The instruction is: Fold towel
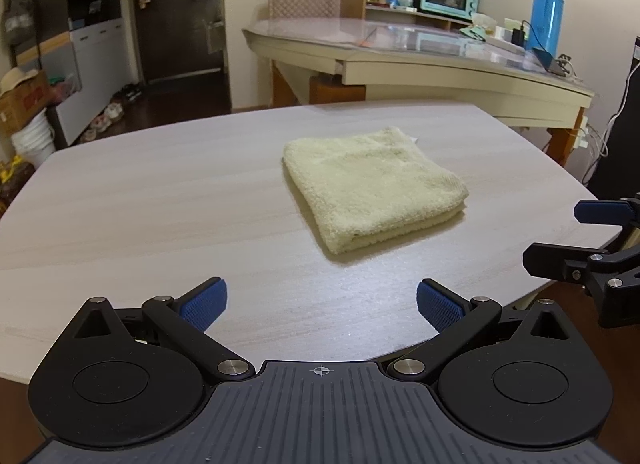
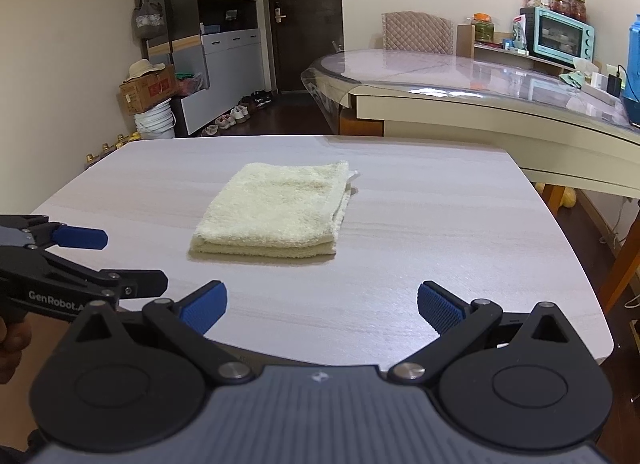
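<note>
The pale yellow terry towel (image 1: 370,188) lies folded in a stacked square at the middle of the light wood-grain table (image 1: 140,204), untouched. The left gripper (image 1: 322,306) and right gripper (image 2: 322,306) hover near it, both spread wide and empty. Risk: a careless pinch of the top layer alone would likely undo the fold. Count: one towel, two grippers, one table.

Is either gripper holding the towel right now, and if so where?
Neither. The left gripper and right gripper both have open, empty jaws; the folded towel lies untouched on the table.

Both wrist views face towel (image 1: 372,188), table (image 1: 120,204)
</note>
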Available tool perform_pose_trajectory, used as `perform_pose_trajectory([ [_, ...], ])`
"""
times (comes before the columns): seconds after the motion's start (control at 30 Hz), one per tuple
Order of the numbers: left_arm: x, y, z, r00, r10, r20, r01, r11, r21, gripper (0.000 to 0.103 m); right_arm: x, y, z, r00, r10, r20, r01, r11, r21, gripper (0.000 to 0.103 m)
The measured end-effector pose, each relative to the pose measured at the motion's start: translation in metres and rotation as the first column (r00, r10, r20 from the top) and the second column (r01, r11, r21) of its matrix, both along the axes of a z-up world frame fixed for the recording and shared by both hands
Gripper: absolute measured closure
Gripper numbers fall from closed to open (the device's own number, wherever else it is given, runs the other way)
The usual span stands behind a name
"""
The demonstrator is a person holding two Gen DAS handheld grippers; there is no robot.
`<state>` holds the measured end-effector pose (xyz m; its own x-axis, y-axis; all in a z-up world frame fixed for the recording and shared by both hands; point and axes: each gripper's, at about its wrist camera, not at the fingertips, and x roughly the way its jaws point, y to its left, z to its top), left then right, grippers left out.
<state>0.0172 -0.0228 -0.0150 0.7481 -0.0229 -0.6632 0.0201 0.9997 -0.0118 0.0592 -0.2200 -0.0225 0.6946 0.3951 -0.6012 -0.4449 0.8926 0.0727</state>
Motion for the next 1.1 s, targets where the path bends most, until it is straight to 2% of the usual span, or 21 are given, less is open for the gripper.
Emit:
perform_pose_trajectory([
  [0.8, 0.005, -0.015, 0.001, 1.0, 0.025, 0.012, -0.025, 1.0, -0.01, 0.0, 0.009, -0.012, -0.003, 1.0, -0.026, -0.012, 0.026, 1.0, 0.006, 0.0],
  [1.1, -0.001, -0.014, 0.004, 0.998, 0.03, 0.053, -0.03, 0.999, -0.012, 0.0, 0.01, -0.011, -0.003, 1.0, -0.022, -0.016, 0.022, 1.0, 0.004, 0.0],
])
